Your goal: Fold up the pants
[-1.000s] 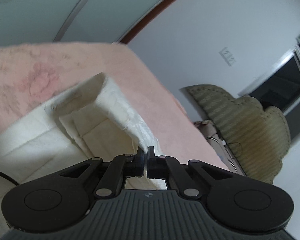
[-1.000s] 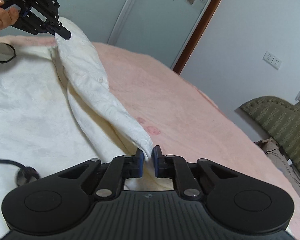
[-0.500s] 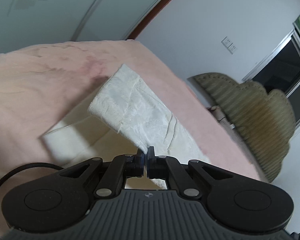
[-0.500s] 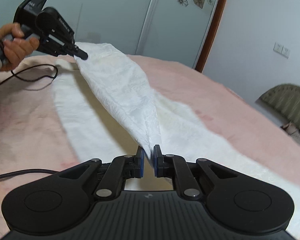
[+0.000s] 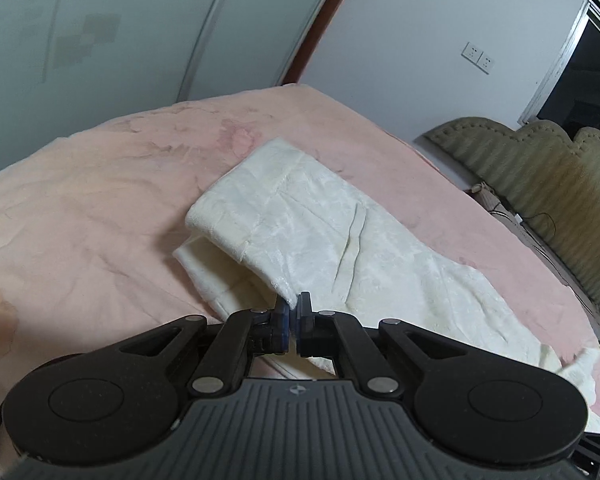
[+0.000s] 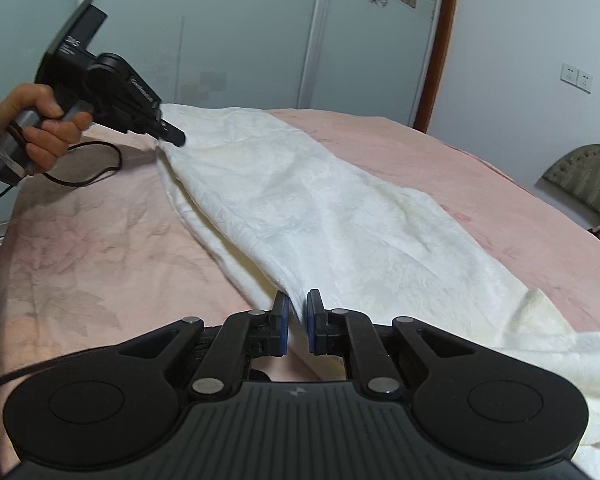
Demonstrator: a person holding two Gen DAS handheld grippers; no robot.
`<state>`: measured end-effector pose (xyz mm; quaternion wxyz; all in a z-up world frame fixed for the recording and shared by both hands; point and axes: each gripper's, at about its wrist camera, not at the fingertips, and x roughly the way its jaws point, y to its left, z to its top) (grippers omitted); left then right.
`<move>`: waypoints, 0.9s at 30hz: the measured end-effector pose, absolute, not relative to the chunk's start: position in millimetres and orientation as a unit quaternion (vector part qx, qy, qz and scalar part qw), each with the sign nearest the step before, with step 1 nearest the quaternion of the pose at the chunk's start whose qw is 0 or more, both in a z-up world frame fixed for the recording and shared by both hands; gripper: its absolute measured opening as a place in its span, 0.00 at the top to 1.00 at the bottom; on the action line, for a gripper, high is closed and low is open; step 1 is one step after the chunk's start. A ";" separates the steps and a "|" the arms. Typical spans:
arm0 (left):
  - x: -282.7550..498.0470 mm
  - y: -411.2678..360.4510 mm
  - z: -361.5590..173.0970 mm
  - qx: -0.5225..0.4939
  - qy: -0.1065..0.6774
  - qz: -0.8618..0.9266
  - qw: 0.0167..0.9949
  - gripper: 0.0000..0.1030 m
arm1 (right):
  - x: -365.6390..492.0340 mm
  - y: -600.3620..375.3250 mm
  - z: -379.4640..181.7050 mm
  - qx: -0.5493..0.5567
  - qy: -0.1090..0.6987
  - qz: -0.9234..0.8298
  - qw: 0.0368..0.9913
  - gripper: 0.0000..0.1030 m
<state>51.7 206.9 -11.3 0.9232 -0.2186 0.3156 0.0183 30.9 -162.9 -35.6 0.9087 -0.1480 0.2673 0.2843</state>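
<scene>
1. White pants (image 6: 300, 208) lie on the pink bed (image 6: 100, 240), one layer carried over the other.
2. Left gripper (image 5: 293, 312) and right gripper (image 6: 295, 322) each pinch a cloth edge tight.
3. Risk: thin pinches slipping, or uneven pull skewing the fold.
4. Risk: loose leg end bunching near the bed edge.

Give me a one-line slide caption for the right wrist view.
Right gripper and left gripper, both shut on white pants, hold one folded edge over a pink bed cover.
</scene>
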 end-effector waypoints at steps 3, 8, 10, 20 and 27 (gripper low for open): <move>56.9 202.5 -12.8 -0.203 0.325 0.024 0.924 0.94 | 33.9 -159.2 -42.2 -0.147 0.279 0.285 0.905 0.92; 57.8 209.9 -21.8 -0.214 0.348 0.039 0.912 0.82 | 35.4 -163.1 -46.1 -0.115 0.290 0.282 0.907 0.92; 54.4 211.6 -16.7 -0.221 0.349 0.048 0.910 0.79 | 36.8 -164.3 -46.6 -0.111 0.290 0.279 0.909 0.90; 31.8 139.4 36.7 -0.087 0.269 0.005 0.959 0.77 | 14.6 -222.9 -25.3 -0.003 0.261 0.223 0.939 0.61; 54.1 20.2 22.3 0.008 0.340 -0.251 0.906 0.69 | -6.3 -356.2 -29.0 0.222 0.242 -0.022 0.944 0.61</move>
